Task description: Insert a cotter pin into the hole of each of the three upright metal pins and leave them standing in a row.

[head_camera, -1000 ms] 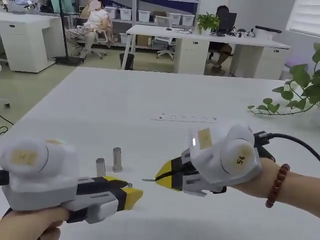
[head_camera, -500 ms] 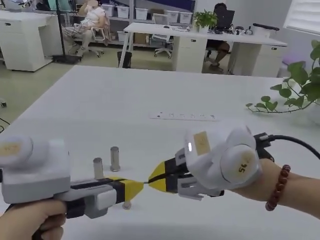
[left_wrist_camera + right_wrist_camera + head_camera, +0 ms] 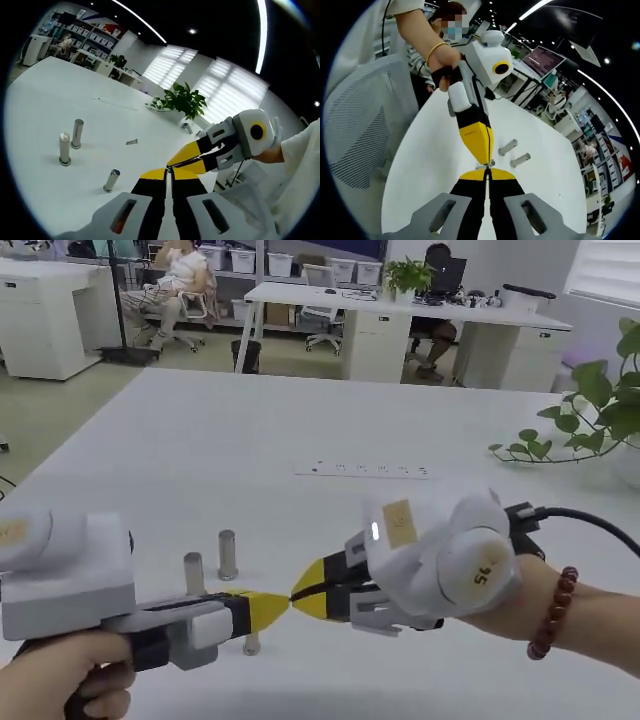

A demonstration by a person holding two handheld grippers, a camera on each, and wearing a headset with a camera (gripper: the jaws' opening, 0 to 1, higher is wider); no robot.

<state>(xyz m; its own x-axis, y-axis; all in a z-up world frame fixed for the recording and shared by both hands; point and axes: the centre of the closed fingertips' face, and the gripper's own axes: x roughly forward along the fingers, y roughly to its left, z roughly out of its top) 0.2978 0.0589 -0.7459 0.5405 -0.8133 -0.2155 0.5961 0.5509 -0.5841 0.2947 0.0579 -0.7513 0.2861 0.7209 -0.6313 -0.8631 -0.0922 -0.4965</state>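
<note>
Two metal pins (image 3: 193, 573) (image 3: 227, 554) stand upright on the white table (image 3: 300, 430); a third metal pin (image 3: 251, 643) stands just under the left gripper's yellow jaws. In the left gripper view the three pins (image 3: 64, 148) (image 3: 77, 133) (image 3: 111, 180) lie left of the jaws. My left gripper (image 3: 280, 602) and right gripper (image 3: 297, 598) meet tip to tip above the table, both shut. The thin cotter pin in the right gripper's tips is all but hidden where the tips meet. The right gripper view has the left gripper (image 3: 487, 161) pointing down at the right gripper's own tips (image 3: 487, 172).
A loose cotter pin (image 3: 132, 142) lies on the table beyond the metal pins. A flush socket strip (image 3: 365, 471) runs across mid-table. A leafy plant (image 3: 590, 420) stands at the right edge. Desks, chairs and seated people are far behind.
The left gripper has risen and moved right, and the right gripper has edged left. The gap between their tips has closed, and the cotter pin that stuck out of the right tips is now covered.
</note>
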